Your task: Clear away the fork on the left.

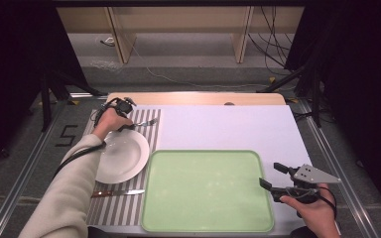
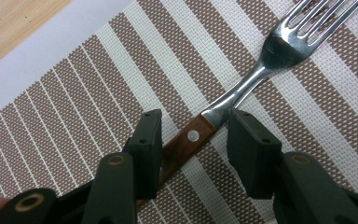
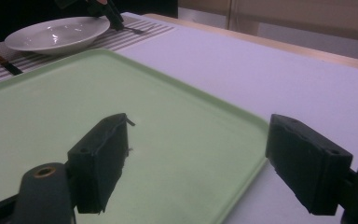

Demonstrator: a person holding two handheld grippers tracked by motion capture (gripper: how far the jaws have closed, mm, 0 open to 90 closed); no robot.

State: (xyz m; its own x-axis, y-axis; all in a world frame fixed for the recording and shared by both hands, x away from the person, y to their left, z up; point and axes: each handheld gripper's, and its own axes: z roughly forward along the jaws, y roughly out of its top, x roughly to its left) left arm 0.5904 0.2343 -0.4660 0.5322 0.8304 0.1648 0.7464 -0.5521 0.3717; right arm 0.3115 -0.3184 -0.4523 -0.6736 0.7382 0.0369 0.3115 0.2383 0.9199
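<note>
A fork with a wooden riveted handle lies on the striped placemat, its tines pointing away. My left gripper is lowered over it, and the handle runs slantwise between the two jaws, which stand apart with a gap on the right side. In the high view the fork lies just beyond the white plate, with my left gripper at its handle end. My right gripper hovers open over the right edge of the green tray, holding nothing; its jaws are wide apart.
A wooden-handled knife lies on the placemat in front of the plate. The tray sits on a white mat that covers the table's right part. The plate and knife are far off to the left.
</note>
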